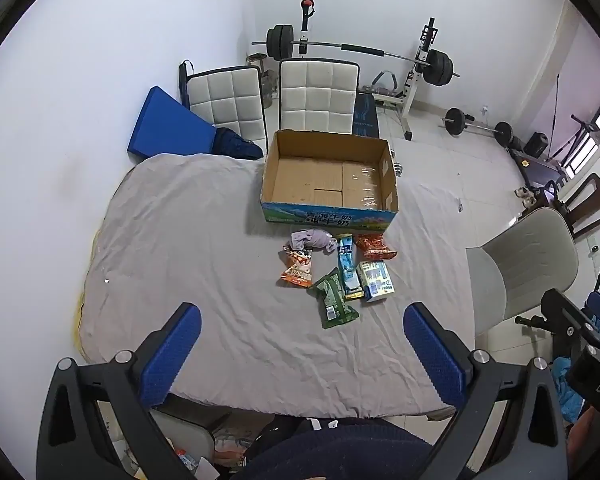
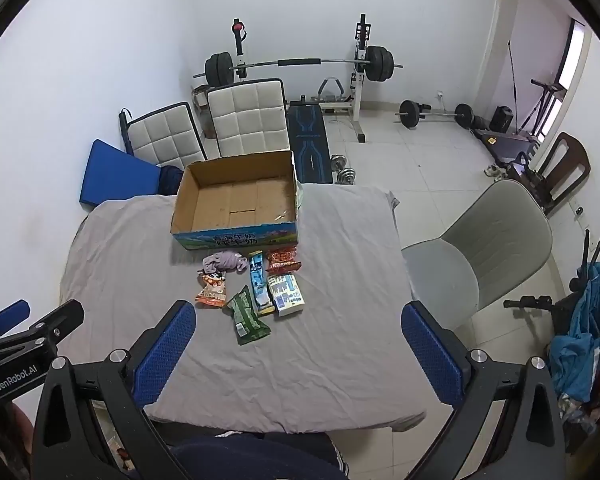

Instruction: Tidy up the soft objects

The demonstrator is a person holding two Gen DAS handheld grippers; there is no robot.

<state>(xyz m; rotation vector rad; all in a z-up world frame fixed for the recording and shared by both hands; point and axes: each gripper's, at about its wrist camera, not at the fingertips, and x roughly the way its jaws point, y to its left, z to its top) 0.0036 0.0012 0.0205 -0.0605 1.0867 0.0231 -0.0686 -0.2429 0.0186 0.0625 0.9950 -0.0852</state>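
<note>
An open, empty cardboard box (image 1: pixel 328 178) (image 2: pixel 236 200) stands at the far side of a table under a grey cloth (image 1: pixel 204 264) (image 2: pixel 332 344). In front of it lie a crumpled purple cloth (image 1: pixel 312 239) (image 2: pixel 225 262), an orange snack bag (image 1: pixel 298 267) (image 2: pixel 212 289), a green packet (image 1: pixel 334 300) (image 2: pixel 246 316), a blue packet (image 1: pixel 347 266) (image 2: pixel 258 282), a red bag (image 1: pixel 375 247) (image 2: pixel 283 261) and a white-blue pack (image 1: pixel 375 281) (image 2: pixel 286 290). My left gripper (image 1: pixel 302 354) and right gripper (image 2: pixel 298 354) are open and empty, above the near table edge.
Two white padded chairs (image 1: pixel 318 96) (image 2: pixel 248 118) and a blue cushion (image 1: pixel 166 128) stand behind the table. A grey chair (image 1: pixel 528 264) (image 2: pixel 480 256) stands at the right. A barbell rack (image 1: pixel 356 50) and weights stand on the tiled floor behind.
</note>
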